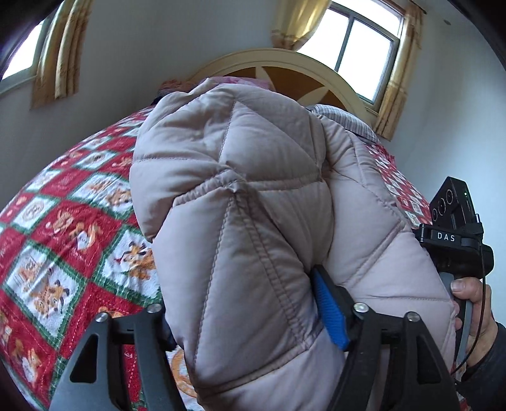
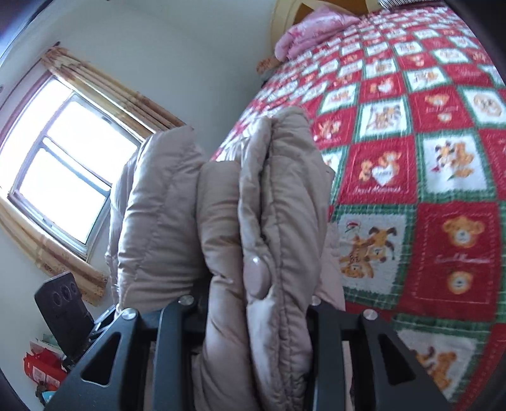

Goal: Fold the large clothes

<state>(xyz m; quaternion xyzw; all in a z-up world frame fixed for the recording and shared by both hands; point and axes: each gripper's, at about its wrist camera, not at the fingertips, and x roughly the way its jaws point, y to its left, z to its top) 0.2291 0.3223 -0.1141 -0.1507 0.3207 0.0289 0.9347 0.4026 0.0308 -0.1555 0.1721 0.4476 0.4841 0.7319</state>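
Observation:
A beige quilted puffer jacket is held up over the bed. My left gripper is shut on a thick fold of it; one blue finger pad shows on the right, the other is hidden by fabric. In the right wrist view the jacket hangs bunched in several layers, with a snap button showing. My right gripper is shut on that bunch; its fingertips are hidden by fabric. The right gripper's body and the hand holding it show at the right of the left wrist view.
The bed carries a red, green and white teddy-bear quilt, also in the right wrist view. A cream headboard and pink pillow lie at the far end. Curtained windows are in the walls. The left gripper's body shows low left.

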